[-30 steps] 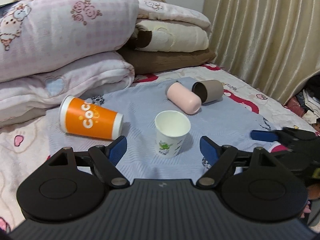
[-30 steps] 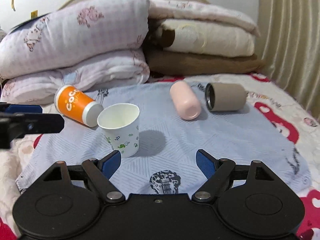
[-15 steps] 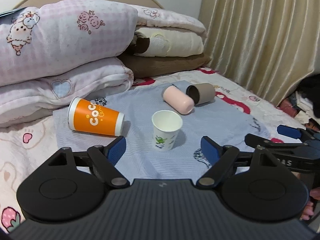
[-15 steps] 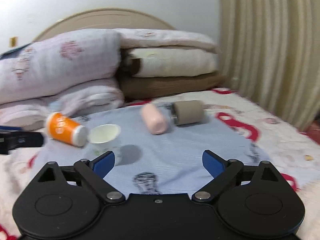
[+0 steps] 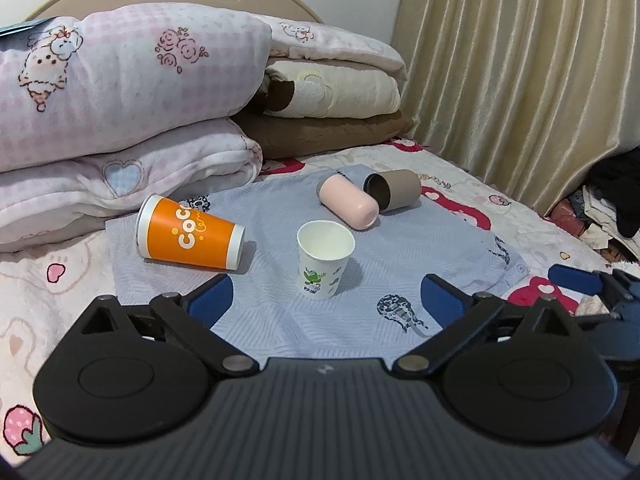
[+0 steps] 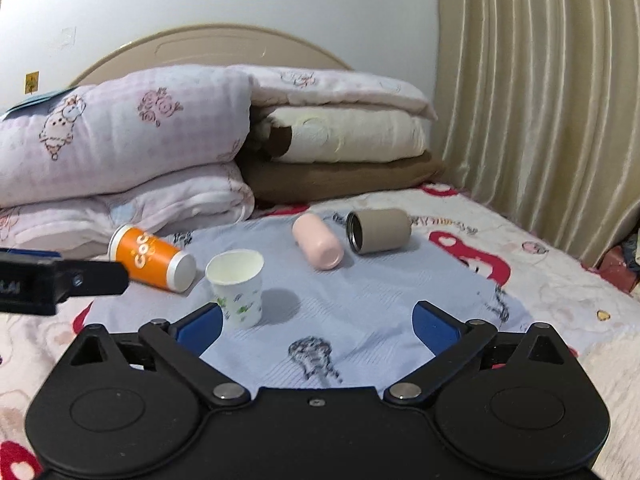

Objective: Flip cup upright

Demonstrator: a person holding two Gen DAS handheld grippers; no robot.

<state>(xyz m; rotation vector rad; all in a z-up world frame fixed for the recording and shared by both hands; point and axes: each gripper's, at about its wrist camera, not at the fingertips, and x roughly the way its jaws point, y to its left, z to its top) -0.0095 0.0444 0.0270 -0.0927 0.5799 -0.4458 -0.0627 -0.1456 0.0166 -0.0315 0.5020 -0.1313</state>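
Observation:
A white paper cup [image 5: 325, 258] with a green print stands upright on a blue cloth [image 5: 420, 248]; it also shows in the right wrist view [image 6: 237, 286]. An orange cup [image 5: 188, 233] lies on its side to its left, also in the right wrist view [image 6: 154, 258]. A pink cup [image 5: 348, 202] and a brown cup [image 5: 394, 196] lie on their sides behind. My left gripper [image 5: 326, 300] is open and empty, just short of the white cup. My right gripper [image 6: 318, 326] is open and empty, to the right of the white cup.
Folded pink quilts [image 5: 120, 120] and a stack of cream and brown blankets [image 5: 332, 112] line the back of the bed. A beige curtain [image 5: 520, 80] hangs at the right. Clothes [image 5: 612, 208] lie off the bed's right edge. The left gripper's finger shows at left in the right wrist view [image 6: 60, 280].
Both grippers have drawn back and up from the cups, which now look smaller and farther. The white cup stands where it was. Both stay open.

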